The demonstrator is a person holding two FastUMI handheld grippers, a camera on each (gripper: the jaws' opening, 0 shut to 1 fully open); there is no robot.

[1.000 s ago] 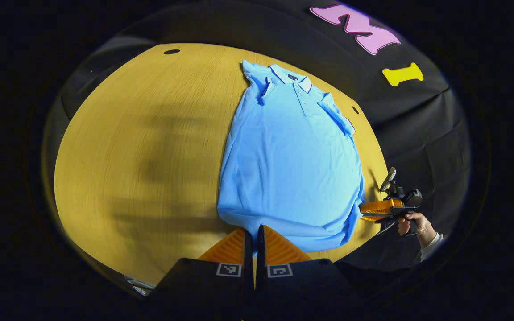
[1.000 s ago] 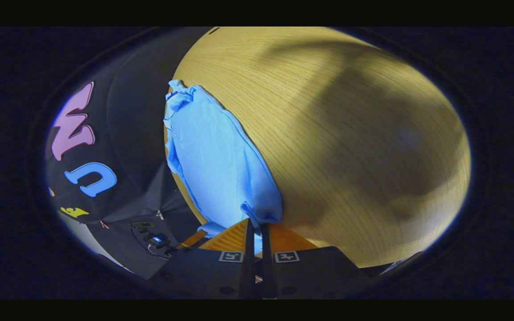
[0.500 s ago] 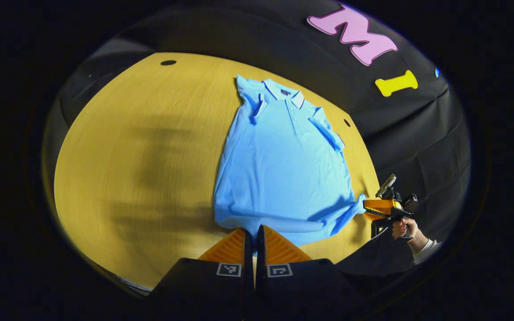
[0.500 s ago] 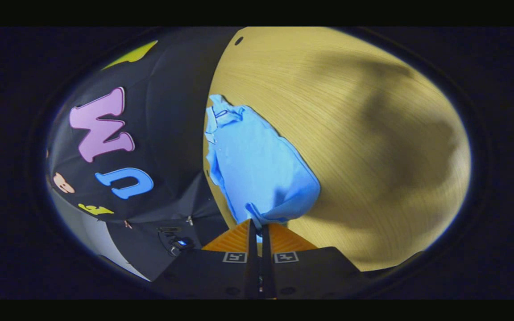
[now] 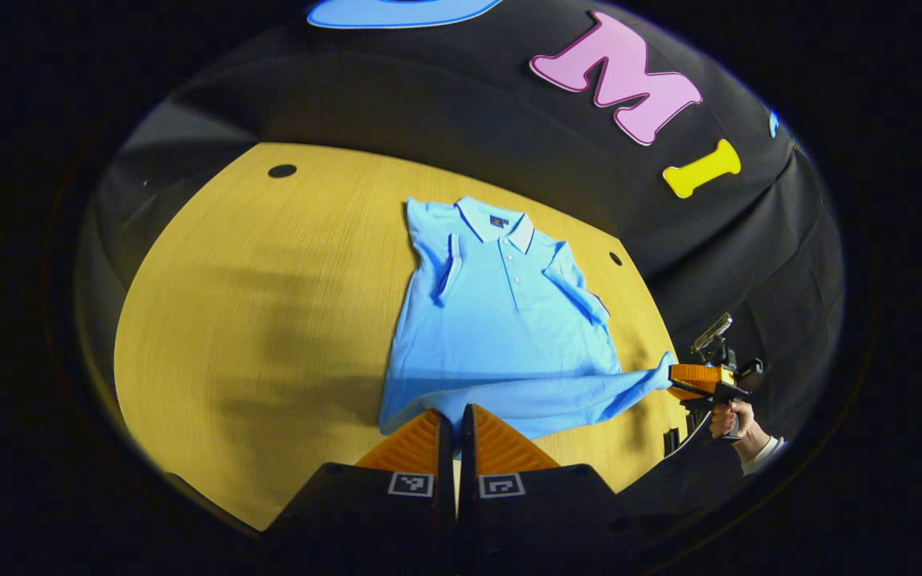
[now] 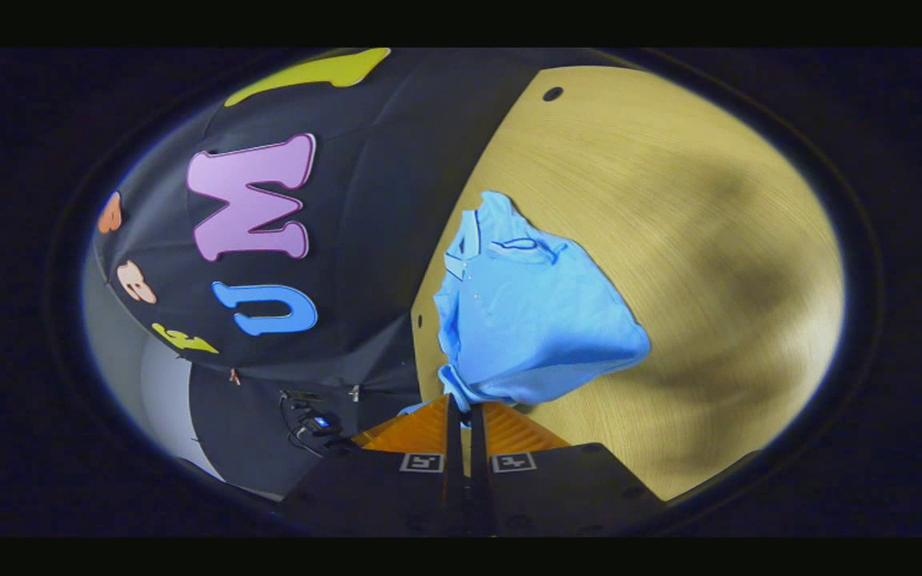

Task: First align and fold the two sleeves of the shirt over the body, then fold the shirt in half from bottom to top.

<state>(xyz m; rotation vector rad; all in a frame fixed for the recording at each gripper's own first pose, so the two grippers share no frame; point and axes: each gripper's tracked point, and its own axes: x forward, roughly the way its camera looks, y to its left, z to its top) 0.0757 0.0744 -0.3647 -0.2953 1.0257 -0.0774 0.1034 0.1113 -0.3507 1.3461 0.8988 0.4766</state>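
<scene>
Shirt hem pinched by both grippers' closed fingers

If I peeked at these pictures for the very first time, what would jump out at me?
The bright blue shirt jumps out first, spread on the yellow wooden table with its collar at the far end. Its bottom hem is lifted off the table, pinched at one corner by the left gripper and at the other by the right gripper, held in a hand.
</scene>
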